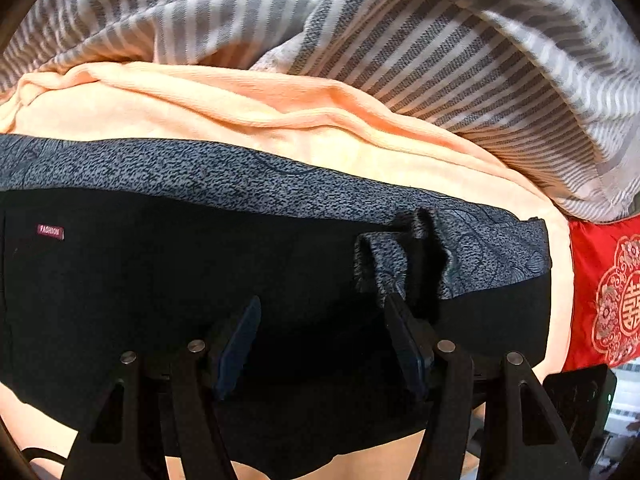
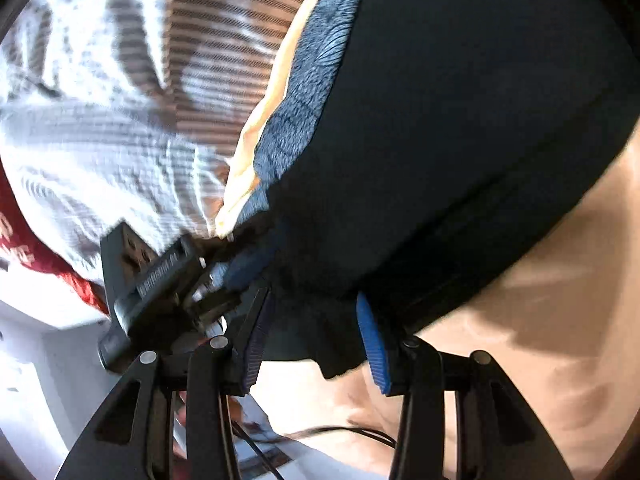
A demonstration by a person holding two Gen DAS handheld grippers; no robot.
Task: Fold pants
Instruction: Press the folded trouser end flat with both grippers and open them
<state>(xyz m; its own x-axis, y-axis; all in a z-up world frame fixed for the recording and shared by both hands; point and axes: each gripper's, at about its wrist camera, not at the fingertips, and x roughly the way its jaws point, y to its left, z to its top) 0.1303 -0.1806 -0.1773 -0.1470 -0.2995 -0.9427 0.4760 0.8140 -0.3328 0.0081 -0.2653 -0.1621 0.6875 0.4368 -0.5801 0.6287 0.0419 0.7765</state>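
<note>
The pants are black with a grey patterned inner lining and a small red label. They lie folded on a peach sheet. My left gripper is open just above the black cloth, its right finger next to a turned-up flap of lining. In the right wrist view the pants fill the upper right. My right gripper is open, with a bunched black edge of the pants lying between its blue pads. The left gripper's body shows close at the left.
A grey-and-white striped blanket is heaped behind the pants, and it also shows in the right wrist view. A red embroidered cushion lies at the right edge. A thin black cable runs below the right gripper.
</note>
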